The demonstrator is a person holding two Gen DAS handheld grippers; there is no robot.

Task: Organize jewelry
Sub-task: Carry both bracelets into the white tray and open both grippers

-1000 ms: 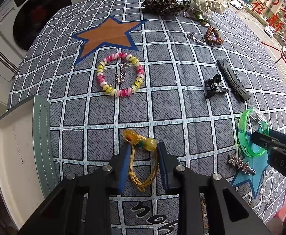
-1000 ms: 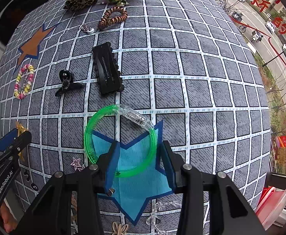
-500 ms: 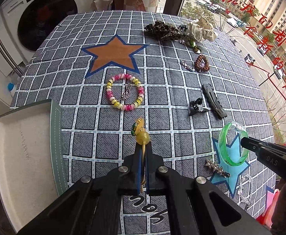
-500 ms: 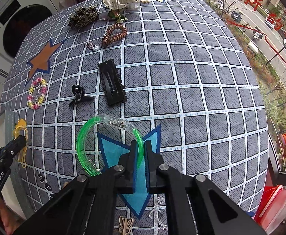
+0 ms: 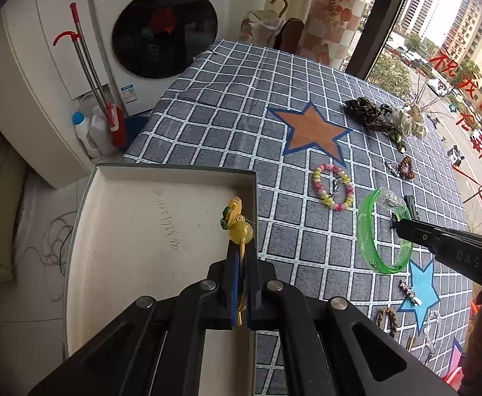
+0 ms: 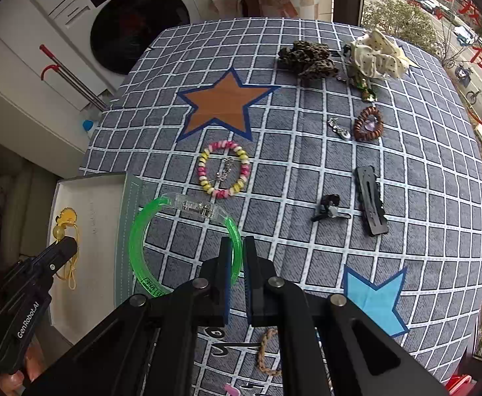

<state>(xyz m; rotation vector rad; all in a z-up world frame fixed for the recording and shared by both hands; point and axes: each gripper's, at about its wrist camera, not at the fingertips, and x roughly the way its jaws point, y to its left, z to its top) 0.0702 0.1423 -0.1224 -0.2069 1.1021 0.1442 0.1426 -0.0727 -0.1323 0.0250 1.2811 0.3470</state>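
Left wrist: one yellow cord bracelet, one green bangle.

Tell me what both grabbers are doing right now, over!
Left gripper shut on yellow bead cord, over the white tray. Right gripper shut on green bangle, lifted near tray edge. Nothing in the way.

both wrist views look down, sharing the checked tablecloth.

Each hand-held gripper, left and right, is matte black plastic with blue-lined fingers and round silver screws. White lettering marks their sides. Bare fingertips show.
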